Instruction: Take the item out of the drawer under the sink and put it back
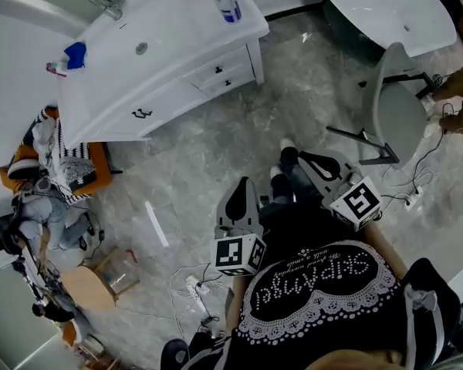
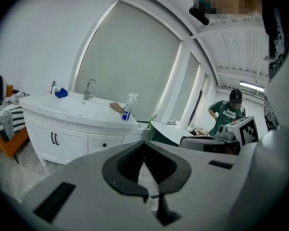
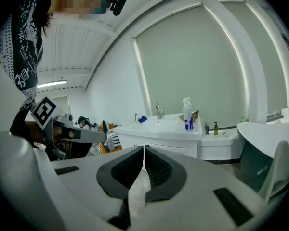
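Standing well apart from the white vanity cabinet [image 1: 177,91] with its oval sink basin [image 1: 141,48], the person holds both grippers out over the grey marbled floor [image 1: 216,145]. The left gripper [image 1: 239,195] has its jaws closed together with nothing between them. The right gripper [image 1: 312,164] is the same, pads meeting and empty. The small knobbed drawer [image 1: 218,71] in the cabinet front sits flush and shut, so the item is out of sight, presumably inside. A white spray bottle with blue liquid [image 1: 227,0] stands on the worktop [image 1: 185,29]. As I judge it, nothing of the task is done: reaching the cabinet, opening the drawer, lifting the item out and returning it all remain.
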The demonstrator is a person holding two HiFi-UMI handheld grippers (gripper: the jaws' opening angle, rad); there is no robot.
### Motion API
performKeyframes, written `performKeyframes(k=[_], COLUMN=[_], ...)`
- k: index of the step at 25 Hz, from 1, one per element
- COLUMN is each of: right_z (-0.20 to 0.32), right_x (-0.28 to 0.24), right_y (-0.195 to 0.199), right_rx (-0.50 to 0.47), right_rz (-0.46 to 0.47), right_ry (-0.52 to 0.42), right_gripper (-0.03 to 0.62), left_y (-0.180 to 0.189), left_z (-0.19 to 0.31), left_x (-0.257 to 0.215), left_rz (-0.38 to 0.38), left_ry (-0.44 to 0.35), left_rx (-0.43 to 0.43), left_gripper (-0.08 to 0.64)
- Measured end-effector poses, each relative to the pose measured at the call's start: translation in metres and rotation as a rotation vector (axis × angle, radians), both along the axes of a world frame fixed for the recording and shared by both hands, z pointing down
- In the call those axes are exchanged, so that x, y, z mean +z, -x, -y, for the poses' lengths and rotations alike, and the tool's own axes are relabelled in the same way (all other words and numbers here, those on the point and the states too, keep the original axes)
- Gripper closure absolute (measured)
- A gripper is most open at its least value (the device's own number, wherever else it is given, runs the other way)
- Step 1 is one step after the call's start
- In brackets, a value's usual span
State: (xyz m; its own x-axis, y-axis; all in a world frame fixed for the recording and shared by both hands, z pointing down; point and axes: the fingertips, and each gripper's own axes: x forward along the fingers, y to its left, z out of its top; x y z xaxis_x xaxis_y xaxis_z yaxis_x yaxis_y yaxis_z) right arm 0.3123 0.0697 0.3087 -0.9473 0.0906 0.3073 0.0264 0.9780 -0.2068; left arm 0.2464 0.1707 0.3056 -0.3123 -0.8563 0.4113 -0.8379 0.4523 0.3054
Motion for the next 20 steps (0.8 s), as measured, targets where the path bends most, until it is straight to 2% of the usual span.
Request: performKeyframes(k=[8,14,20], right_z=[0.052,0.087,0.114], right_x=[-0.001,-0.006,-0.012], right_y=[0.027,0.042,0.058], right_rx=[0.008,0.020,-0.016], right_rz=[0.020,0.027,0.049], right_ry=[0.021,0.004,-0.031], right_gripper=[0.571,0.571,0.571], left_y=[0.019,0.038,0.051], left_z=[0.050,0.082,0.107], left_x=[-0.003,-0.011,-0.017], left_rz=[0.043,0.059,0.090], left_ry=[0.007,-0.030,-0.055], left_rx=[0.030,0.013,-0.019], left_gripper=[0.555,0.555,0.555])
